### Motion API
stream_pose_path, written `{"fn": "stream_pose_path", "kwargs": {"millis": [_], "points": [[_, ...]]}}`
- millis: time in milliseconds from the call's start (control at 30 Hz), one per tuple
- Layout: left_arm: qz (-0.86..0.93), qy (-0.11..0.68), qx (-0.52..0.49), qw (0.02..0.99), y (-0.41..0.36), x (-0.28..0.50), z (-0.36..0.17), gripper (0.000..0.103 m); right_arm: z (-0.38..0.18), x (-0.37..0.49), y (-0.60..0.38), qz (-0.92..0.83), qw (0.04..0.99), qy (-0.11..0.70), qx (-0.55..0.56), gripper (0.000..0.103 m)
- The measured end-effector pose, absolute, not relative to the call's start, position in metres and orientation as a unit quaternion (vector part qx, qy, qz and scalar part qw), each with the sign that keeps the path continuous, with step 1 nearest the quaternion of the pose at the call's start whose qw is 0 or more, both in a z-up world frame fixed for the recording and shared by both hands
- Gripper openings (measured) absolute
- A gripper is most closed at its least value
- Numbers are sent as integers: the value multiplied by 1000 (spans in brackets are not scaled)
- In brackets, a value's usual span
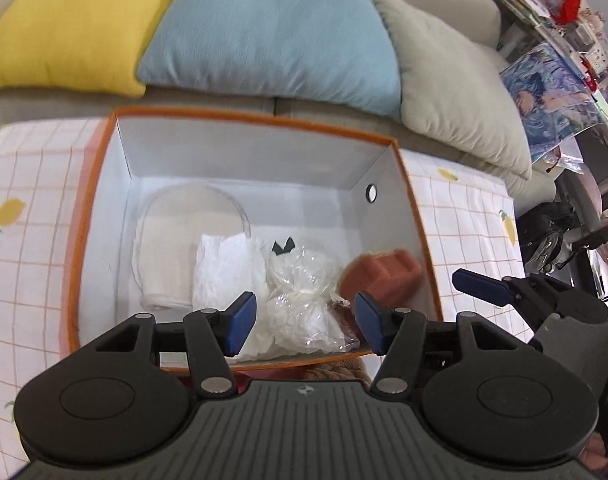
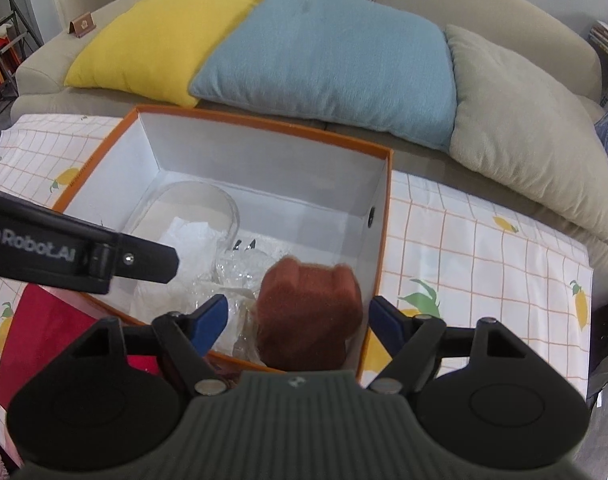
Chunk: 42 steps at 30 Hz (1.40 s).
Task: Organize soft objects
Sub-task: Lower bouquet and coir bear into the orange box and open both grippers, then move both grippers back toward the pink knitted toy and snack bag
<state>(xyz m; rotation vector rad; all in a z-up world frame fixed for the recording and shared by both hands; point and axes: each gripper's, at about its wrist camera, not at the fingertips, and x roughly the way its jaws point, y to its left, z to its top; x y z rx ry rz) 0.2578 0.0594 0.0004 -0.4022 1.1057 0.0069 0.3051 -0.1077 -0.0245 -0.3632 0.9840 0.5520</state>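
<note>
An orange box with white inside [image 1: 240,152] [image 2: 264,168] stands on a lemon-print cloth. In it lie a rolled white towel in a clear case [image 1: 164,256], a white crumpled cloth [image 1: 228,268], a white soft item in crinkly clear wrap [image 1: 304,304] [image 2: 232,276] and a brown bear-shaped plush [image 1: 380,276] [image 2: 310,316]. My left gripper [image 1: 304,320] is open above the wrapped item at the box's near edge. My right gripper [image 2: 300,324] is open with the brown plush between its fingers, apart from both pads, in the box's right near corner.
A sofa behind the box holds a yellow pillow [image 2: 160,36], a blue pillow [image 2: 328,60] and a beige pillow [image 2: 524,120]. A red item [image 2: 44,332] lies by the box's near left side. Cluttered shelves [image 1: 564,40] stand at the right.
</note>
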Motion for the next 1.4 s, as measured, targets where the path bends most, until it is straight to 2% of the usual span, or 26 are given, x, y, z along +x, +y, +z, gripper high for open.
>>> {"fn": "stream_pose_path", "kwargs": {"millis": [67,133,200,333,500,567,967,1267,1333,1400], "points": [[2,516,-178,838,56,256,7,66,-22,306,-110,261,830,464,-166,60],[3,512,-165,843,52,255,10,64,-22,307,-111,261,826,471,-164,34],[1,511,-161,844,50,253,11,63,-25,308,-110,262,821,479,-169,25],[0,516,-159,842,48,251,6,61,-39,313,-105,260,811,493,-176,16],[5,524,-158,837,51,254,-3,61,-51,328,-94,251,812,495,-181,16],[9,528,-157,835,52,257,-7,57,-56,333,-87,253,810,495,-188,16],[7,530,-156,834,55,253,-18,57,-77,353,-85,250,815,486,-192,19],[-58,456,-125,879,36,211,15,57,-30,310,-122,272,847,434,-142,23],[-77,437,-132,886,31,193,24,57,-16,293,-136,274,856,423,-119,30],[-89,421,-129,893,24,175,30,57,-8,275,-147,271,863,414,-103,31]]}}
